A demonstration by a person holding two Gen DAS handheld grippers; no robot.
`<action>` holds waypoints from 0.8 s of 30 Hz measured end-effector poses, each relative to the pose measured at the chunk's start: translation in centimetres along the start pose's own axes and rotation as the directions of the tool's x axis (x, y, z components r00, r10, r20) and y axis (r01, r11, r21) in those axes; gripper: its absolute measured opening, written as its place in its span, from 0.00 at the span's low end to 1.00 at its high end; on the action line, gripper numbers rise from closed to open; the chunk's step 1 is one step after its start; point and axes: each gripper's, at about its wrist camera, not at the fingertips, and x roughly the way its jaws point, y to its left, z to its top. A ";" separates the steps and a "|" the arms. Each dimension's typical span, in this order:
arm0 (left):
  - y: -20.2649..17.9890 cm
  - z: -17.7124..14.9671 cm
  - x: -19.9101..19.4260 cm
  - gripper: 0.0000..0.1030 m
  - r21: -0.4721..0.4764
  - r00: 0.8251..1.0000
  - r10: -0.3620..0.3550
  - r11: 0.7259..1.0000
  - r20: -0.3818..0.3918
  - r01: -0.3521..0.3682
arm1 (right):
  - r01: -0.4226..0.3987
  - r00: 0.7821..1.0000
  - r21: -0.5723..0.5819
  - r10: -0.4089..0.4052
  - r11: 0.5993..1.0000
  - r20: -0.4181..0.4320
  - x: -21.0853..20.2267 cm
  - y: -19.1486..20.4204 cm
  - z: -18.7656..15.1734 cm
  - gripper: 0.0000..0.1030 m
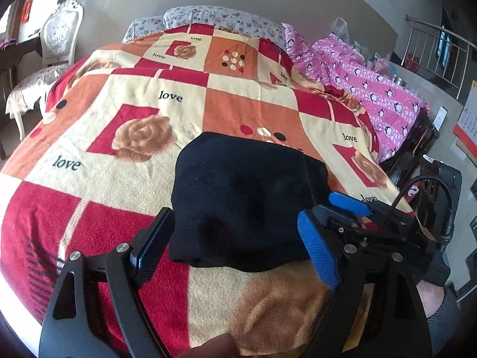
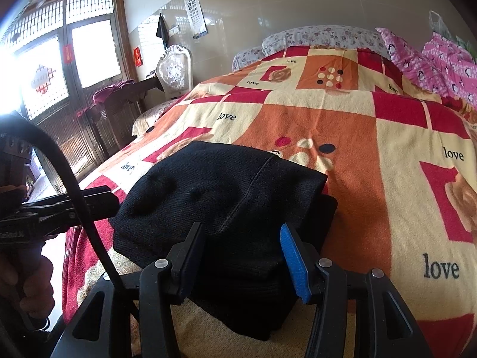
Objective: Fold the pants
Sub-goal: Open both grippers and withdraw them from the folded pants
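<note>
Two grippers flank one folded bundle of black pants (image 1: 244, 203) lying near the front edge of a checked "love" blanket (image 1: 143, 95). The left gripper (image 1: 235, 247) stands apart, clear of the cloth. The right gripper (image 2: 241, 256) sits half spread over the bundle's near folds; whether its pads press cannot be told. Only the right view shows a hand (image 2: 26, 283), cut off at left.

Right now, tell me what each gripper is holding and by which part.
Left gripper: nothing, jaws open wide. Right gripper straddles the near edge of the folded black pants; whether it pinches them cannot be told.
</note>
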 end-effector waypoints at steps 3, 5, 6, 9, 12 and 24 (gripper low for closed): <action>-1.5 -0.6 -1.3 0.83 0.082 0.999 0.030 0.996 0.041 -0.033 | 0.051 0.998 0.008 -0.051 0.999 0.024 -1.6 0.5 0.0 0.49; -2.3 -1.3 -1.9 0.84 0.130 0.997 0.042 0.990 0.068 -0.050 | 0.026 0.998 0.071 -0.030 0.997 0.060 -3.4 0.4 -0.4 0.49; -2.5 -1.6 -2.0 0.84 0.142 0.997 0.038 0.989 0.072 -0.048 | 0.012 0.997 0.100 -0.019 0.995 0.075 -4.3 0.4 -0.8 0.49; -2.5 -2.4 -2.0 0.84 0.141 0.998 0.008 0.990 0.059 -0.017 | 0.020 0.999 0.080 -0.023 0.997 0.044 -5.4 1.3 -2.2 0.51; -1.5 -2.4 -1.7 0.84 0.096 0.999 0.013 0.995 0.040 -0.016 | -0.003 1.000 0.084 0.002 0.996 0.016 -5.8 1.9 -3.4 0.51; 6.8 4.1 7.2 0.84 -0.254 0.958 -0.199 0.956 -0.204 0.145 | -0.101 0.990 0.537 0.138 0.838 -0.030 -1.5 -7.0 -1.1 0.54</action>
